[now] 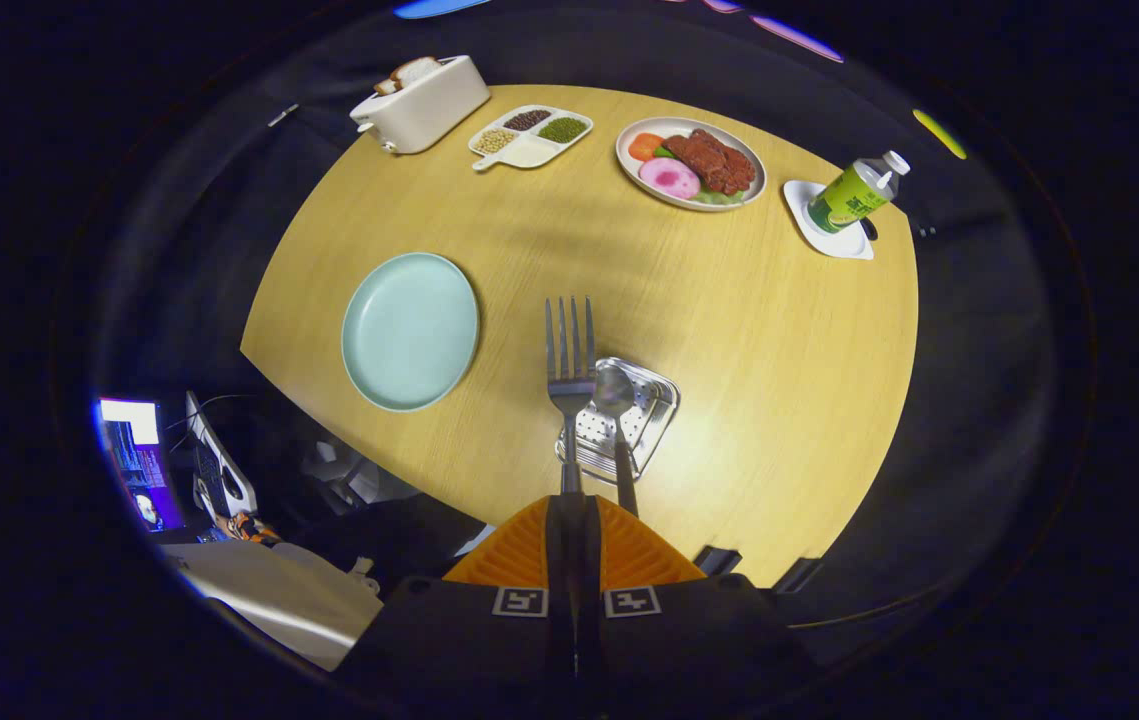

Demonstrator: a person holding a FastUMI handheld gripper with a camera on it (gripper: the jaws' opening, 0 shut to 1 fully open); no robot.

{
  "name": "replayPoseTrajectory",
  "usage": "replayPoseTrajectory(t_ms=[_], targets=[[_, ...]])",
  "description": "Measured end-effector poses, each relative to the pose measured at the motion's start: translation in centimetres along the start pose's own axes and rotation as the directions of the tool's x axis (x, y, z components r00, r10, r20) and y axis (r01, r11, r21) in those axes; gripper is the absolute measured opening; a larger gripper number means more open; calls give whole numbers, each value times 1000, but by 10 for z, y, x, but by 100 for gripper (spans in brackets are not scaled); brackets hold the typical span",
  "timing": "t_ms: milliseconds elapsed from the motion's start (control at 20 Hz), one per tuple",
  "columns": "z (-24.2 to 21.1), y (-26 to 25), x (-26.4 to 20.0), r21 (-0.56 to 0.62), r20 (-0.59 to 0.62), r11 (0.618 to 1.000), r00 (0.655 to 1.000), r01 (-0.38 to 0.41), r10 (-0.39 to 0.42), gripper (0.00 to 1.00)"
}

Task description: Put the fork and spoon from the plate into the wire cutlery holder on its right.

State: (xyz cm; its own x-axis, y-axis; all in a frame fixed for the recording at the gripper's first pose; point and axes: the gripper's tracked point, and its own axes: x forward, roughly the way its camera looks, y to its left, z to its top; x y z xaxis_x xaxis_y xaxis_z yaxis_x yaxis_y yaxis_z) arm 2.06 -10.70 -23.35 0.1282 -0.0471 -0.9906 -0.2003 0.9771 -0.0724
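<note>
The claw is clenching the fork by its handle, both fingers pressing on it with no gap between them. The fork is sticking out straight ahead of the fingers, its four tines pointing away from them. It is of shiny grey metal, and its handle is thin and flat.

The spoon is standing already in the holder, just to the right of the fork. Its round bowl is pointing up and its dark handle is coming down toward the fingers. The holder is a small square basket of bright metal with many little holes, lying just ahead of the fingers, partly behind the fork.

The plate is lying ahead and to the left of the claw, pale green, with nothing on it.

Far beyond the fingers to the right, a bottle with a green label is standing on a white coaster; its writing is too small to read.
</note>
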Motion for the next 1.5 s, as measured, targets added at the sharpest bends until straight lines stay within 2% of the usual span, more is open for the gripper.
replayPoseTrajectory(t_ms=[250,450,650,750,950,1250,1300,1350,1500], targets=[[-27,-13,15,-5,-199,1000,980,-24,22,6],[-40,-7,36,1,-336,999,941,-54,52,6],[-30,-19,48,12,-369,1000,929,-23,26,6],[-27,-19,49,43,-394,999,918,-27,41,6],[-18,-19,53,64,-393,998,918,-16,40,6],[-9,-24,51,42,-372,999,928,-5,20,17],[-5,-24,49,39,-354,999,935,-3,17,31],[0,-22,47,44,-331,999,943,-13,27,38],[16,-18,32,59,-213,997,975,-43,54,89]])
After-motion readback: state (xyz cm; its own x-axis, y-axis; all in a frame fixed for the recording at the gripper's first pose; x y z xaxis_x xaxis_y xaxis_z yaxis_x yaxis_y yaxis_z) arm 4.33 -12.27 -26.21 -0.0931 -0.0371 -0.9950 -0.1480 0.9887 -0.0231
